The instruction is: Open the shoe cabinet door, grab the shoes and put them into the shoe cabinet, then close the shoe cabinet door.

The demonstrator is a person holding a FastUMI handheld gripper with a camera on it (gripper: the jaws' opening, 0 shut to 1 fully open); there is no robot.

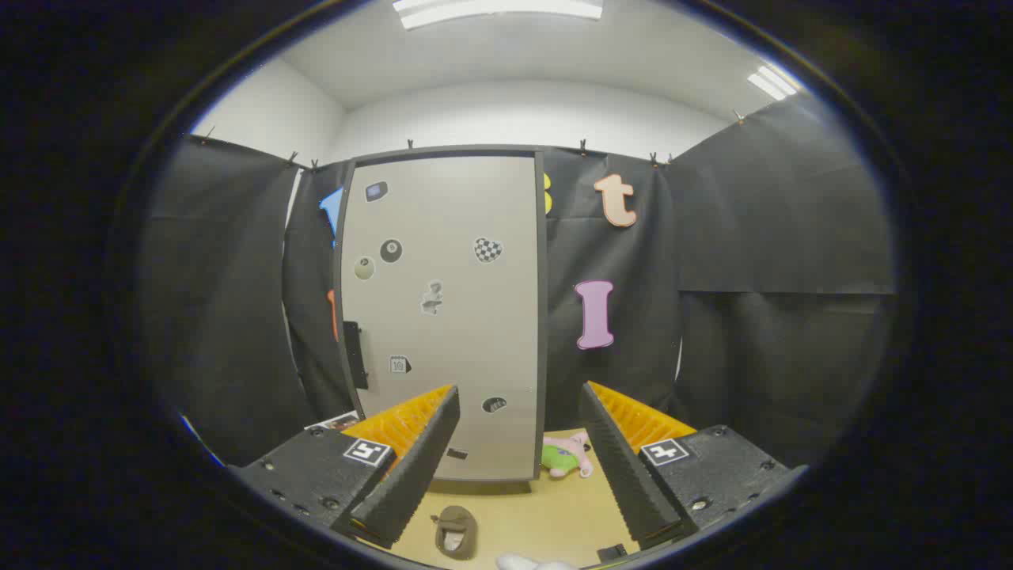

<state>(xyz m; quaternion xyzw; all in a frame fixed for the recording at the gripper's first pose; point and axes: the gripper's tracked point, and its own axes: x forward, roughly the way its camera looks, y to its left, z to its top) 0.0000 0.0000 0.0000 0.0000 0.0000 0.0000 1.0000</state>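
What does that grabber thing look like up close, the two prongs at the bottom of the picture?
The gripper has two long wedge-shaped fingers with ribbed inner faces, open with nothing between them. Each springs from a blocky, textured housing fastened with small screws. On top of each housing sits a small square black-and-white marker. No cables can be seen.

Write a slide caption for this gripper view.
Open gripper faces the closed shoe cabinet door; a shoe lies between its fingers.
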